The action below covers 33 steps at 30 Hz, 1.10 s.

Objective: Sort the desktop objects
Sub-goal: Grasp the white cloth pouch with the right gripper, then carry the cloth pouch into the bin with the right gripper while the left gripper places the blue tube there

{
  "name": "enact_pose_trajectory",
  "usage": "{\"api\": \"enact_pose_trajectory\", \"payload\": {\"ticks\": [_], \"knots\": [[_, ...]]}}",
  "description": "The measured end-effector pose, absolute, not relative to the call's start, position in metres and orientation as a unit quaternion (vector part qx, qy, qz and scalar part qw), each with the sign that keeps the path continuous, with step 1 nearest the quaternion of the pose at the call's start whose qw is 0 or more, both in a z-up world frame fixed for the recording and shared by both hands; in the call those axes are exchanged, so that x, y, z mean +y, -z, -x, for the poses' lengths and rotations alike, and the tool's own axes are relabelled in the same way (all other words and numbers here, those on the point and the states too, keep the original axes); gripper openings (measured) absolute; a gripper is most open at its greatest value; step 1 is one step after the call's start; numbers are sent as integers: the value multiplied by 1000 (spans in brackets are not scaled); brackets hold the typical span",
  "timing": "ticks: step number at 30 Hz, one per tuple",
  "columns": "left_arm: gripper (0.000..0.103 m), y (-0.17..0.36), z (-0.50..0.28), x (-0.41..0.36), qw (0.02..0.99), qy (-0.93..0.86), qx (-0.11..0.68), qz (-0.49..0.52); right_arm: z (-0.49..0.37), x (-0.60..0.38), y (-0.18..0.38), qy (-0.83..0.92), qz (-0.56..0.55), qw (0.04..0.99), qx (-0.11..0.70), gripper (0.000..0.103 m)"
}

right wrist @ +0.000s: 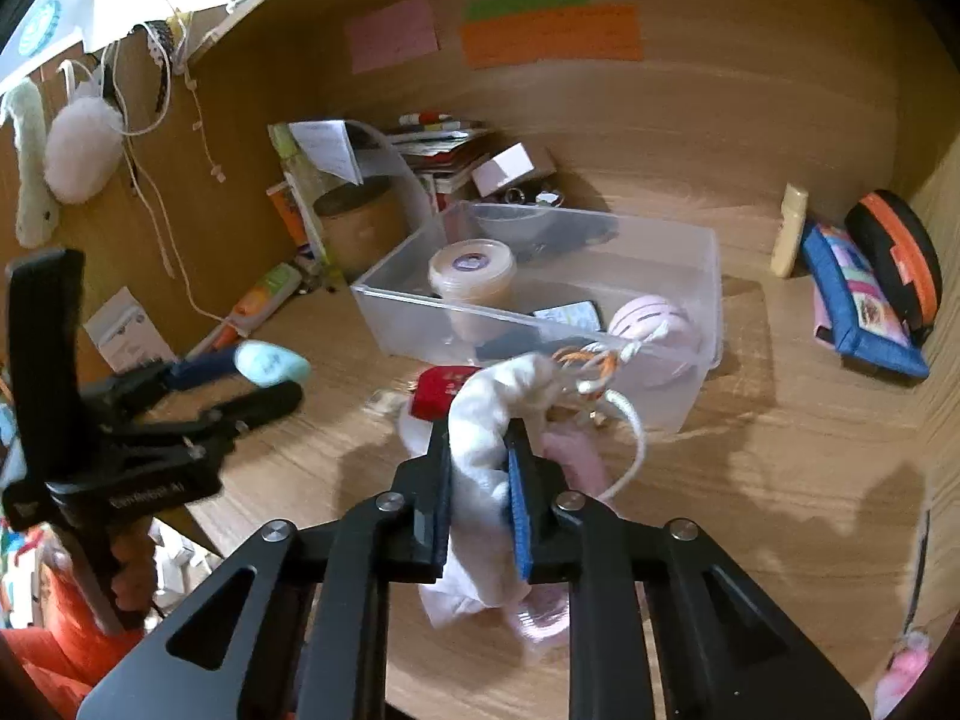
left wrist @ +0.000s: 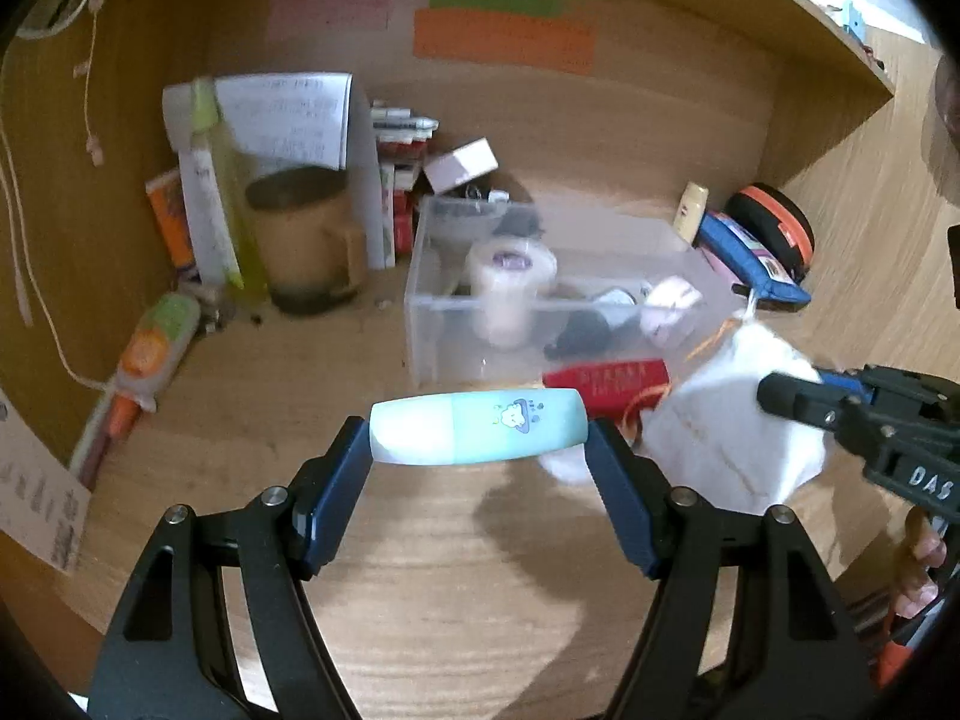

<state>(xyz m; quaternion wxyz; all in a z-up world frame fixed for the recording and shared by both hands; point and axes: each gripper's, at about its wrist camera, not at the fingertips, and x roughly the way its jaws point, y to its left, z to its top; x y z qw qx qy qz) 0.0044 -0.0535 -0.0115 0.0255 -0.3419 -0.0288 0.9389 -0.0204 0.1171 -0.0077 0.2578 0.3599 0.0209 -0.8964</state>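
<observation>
Above wooden desk [left wrist: 420, 570], left claw [left wrist: 477, 438] clamps mint tube [left wrist: 477, 435]; right claw [right wrist: 480, 480] pinches white pouch [right wrist: 486, 420].

Paper slip [left wrist: 36, 498] — edge-cropped, print unreadable

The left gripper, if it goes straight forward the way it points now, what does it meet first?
Probably the near wall of the clear plastic box. The left gripper, shut on the mint tube, points at it over bare desk; depth is unclear.

A home study desk [right wrist: 750, 420]: sticky notes [right wrist: 549, 33], stacked books [right wrist: 438, 138].
</observation>
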Motion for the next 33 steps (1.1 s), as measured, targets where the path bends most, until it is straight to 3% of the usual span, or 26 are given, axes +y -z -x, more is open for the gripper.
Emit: {"api": "enact_pose_trajectory", "payload": {"ticks": [8, 11, 13, 15, 27, 30, 33], "knots": [[72, 25, 4, -40, 44, -930, -32, 365, 34, 131, 33, 890, -389, 238, 18, 15], [72, 35, 6, -29, 56, -923, -23, 379, 35, 140, 35, 891, -396, 223, 8, 32], [72, 42, 6, -22, 68, -919, -18, 387, 30, 146, 34, 893, -393, 218, 4, 54], [72, 48, 5, -13, 79, -916, -11, 393, 23, 149, 34, 897, -388, 212, 10, 65], [72, 61, 5, -24, 76, -907, -22, 415, -5, 124, 42, 891, -377, 234, 97, 75], [72, 51, 4, -39, 60, -911, -28, 407, 0, 113, 47, 885, -382, 244, 104, 88], [72, 39, 1, -50, 46, -919, -35, 390, 10, 94, 59, 873, -398, 250, 129, 89]]}}
